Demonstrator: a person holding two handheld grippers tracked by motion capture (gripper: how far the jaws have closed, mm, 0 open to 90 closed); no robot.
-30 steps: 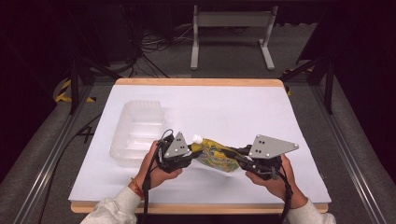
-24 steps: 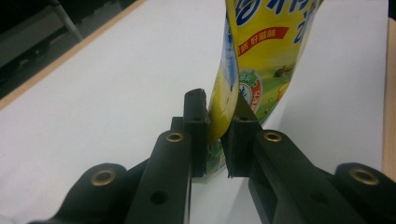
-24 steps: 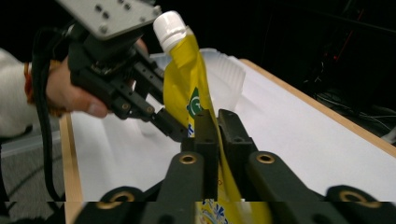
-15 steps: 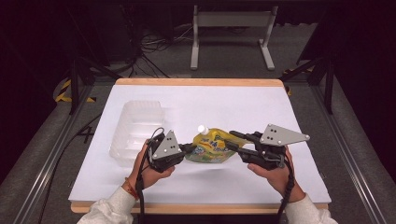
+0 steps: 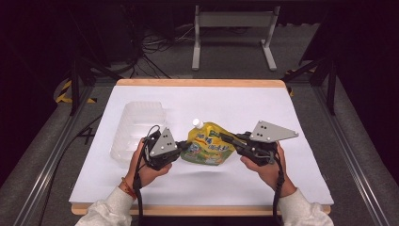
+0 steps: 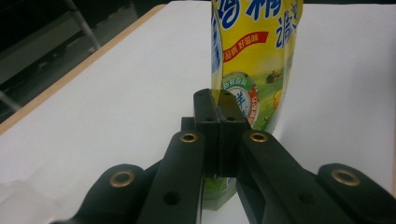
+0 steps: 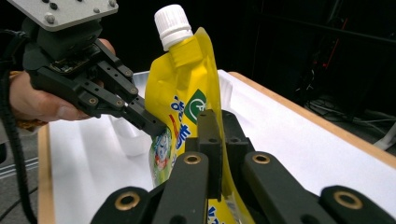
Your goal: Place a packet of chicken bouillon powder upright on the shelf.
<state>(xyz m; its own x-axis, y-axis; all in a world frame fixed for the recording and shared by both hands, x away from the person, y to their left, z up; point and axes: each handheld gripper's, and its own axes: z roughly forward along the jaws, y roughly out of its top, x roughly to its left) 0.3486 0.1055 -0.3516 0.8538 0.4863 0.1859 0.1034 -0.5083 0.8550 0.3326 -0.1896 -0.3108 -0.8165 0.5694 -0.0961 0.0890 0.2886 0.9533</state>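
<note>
The left gripper has its fingers pinching the edge of the soft yellow drink pouch with a white screw cap. The right gripper pinches the pouch's other edge. The pouch hangs between them, just above the white desk. A clear plastic tray lies at nine o'clock from the pouch.

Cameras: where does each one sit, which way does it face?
High view: above the person's side, looking forward and down on the table; forearms, hands, left tool, right tool show.
Left gripper view: on the left tool, looking along its jaws, shut on the yellow pouch.
Right gripper view: on the right tool, clamped on the pouch, facing the left tool.
Shared: all show the pouch.
</note>
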